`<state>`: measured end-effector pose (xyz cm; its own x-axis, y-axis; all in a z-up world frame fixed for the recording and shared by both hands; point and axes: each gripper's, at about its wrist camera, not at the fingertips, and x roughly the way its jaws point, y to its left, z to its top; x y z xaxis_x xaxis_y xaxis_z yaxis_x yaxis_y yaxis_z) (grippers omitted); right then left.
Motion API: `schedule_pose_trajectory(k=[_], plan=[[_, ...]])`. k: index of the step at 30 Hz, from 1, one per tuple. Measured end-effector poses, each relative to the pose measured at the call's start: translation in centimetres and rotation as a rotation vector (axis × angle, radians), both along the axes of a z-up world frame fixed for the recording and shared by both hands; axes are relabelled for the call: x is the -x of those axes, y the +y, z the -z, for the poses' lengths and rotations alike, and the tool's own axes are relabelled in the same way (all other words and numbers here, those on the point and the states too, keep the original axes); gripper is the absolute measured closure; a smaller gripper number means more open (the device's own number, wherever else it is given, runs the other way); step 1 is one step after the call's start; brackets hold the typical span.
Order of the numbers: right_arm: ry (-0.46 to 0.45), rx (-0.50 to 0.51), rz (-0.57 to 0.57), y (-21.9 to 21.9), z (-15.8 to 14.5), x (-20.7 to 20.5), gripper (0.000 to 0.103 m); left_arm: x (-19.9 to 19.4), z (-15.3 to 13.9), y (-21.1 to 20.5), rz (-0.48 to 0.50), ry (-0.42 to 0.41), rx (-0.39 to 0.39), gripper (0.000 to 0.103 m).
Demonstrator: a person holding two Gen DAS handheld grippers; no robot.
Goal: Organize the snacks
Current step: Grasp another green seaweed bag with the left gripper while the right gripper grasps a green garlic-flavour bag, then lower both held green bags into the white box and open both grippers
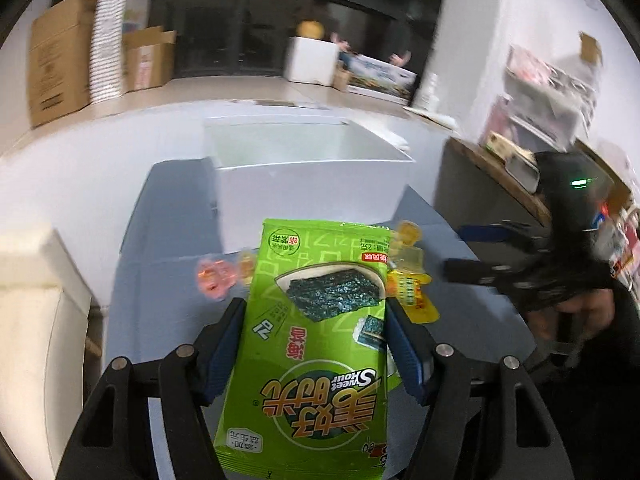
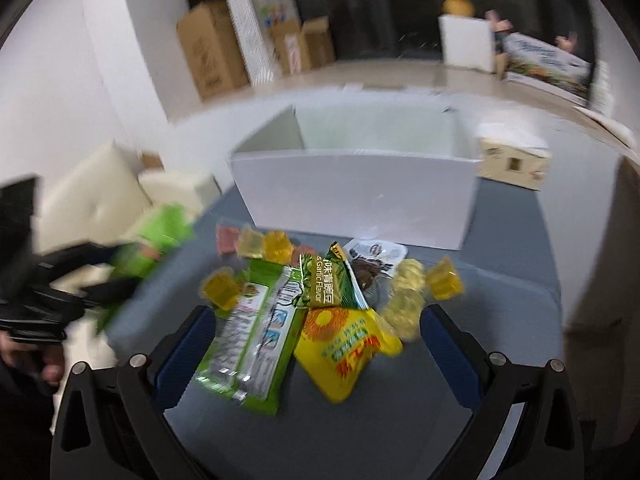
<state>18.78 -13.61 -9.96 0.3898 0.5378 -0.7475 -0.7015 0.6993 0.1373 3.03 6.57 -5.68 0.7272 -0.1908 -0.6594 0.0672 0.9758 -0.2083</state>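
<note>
A white box [image 2: 352,196] stands at the far edge of the grey table [image 2: 400,400], open at the top. As much of its inside as shows is bare white wall; its floor is out of sight, so its contents cannot be told. A small cardboard carton [image 2: 514,164] sits just beside the box's right corner.

The snacks lie loose on the table in front of the box, none in it. Nearest the front edge are a green-and-silver pack [image 2: 252,344] and a yellow pack [image 2: 344,344], side by side and touching. Behind them a green pea pack [image 2: 328,280] leans over a dark-printed white pack [image 2: 372,262]. Yellow jelly cups [image 2: 444,284] and pink ones [image 2: 226,238] are scattered round the pile, some close to the box's front wall.

The left tool [image 1: 316,344] grips a green seaweed pack [image 1: 312,344] by its two long edges, the blue pads [image 1: 226,352] pressed against it. It holds the pack tilted above the table, top end toward the box, with jelly cups showing below it. In the right wrist view this tool appears at the left edge, blurred, with part of a hand [image 2: 36,360] behind it.

The right tool [image 2: 316,344] points down at the pile, its jaws wide and nothing gripped; the green-and-silver and yellow packs lie between the fingers [image 2: 448,344] without touching them. In the left wrist view it shows at the right, beyond the table's right edge, blurred.
</note>
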Motion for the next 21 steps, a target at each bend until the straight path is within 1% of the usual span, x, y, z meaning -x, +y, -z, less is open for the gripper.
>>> schedule_pose_trajectory(k=[3,5,6,7,8,9,11,13,16,19,21], plan=[[0.018,0.091,-0.035,3.0,2.4,-2.3,0.000,0.8,0.3,1.2,-0.029,0.005,0.013,0.030],[0.036,0.129,-0.044,4.2,3.7,-3.5,0.000,1.1,0.5,1.8,-0.042,0.006,0.020,0.030],[0.043,0.143,-0.051,4.7,4.2,-4.0,0.006,0.9,0.6,1.9,-0.045,0.007,0.024,0.030],[0.048,0.156,-0.058,5.0,4.7,-4.3,0.021,0.9,0.7,2.2,-0.049,0.008,0.030,0.030],[0.060,0.179,-0.059,5.3,5.3,-4.6,0.032,0.9,0.8,2.4,-0.057,0.007,0.031,0.030],[0.080,0.196,-0.052,5.4,5.8,-4.9,0.046,0.9,1.0,2.3,-0.060,0.007,0.032,0.030],[0.077,0.170,-0.054,5.1,5.7,-5.0,0.047,0.6,1.2,2.3,-0.060,0.007,0.036,0.030],[0.080,0.161,-0.067,4.9,5.6,-4.9,0.053,0.3,1.4,2.1,-0.056,0.009,0.041,0.030],[0.102,0.137,-0.057,4.0,5.5,-4.8,0.056,0.3,1.5,2.0,-0.050,0.010,0.054,0.030],[0.089,0.092,-0.046,2.9,4.3,-4.4,0.056,-0.2,1.4,1.8,-0.040,0.007,0.057,0.030],[0.060,0.051,-0.024,1.7,2.9,-3.9,0.056,-0.6,1.2,1.7,-0.045,0.006,0.063,0.030]])
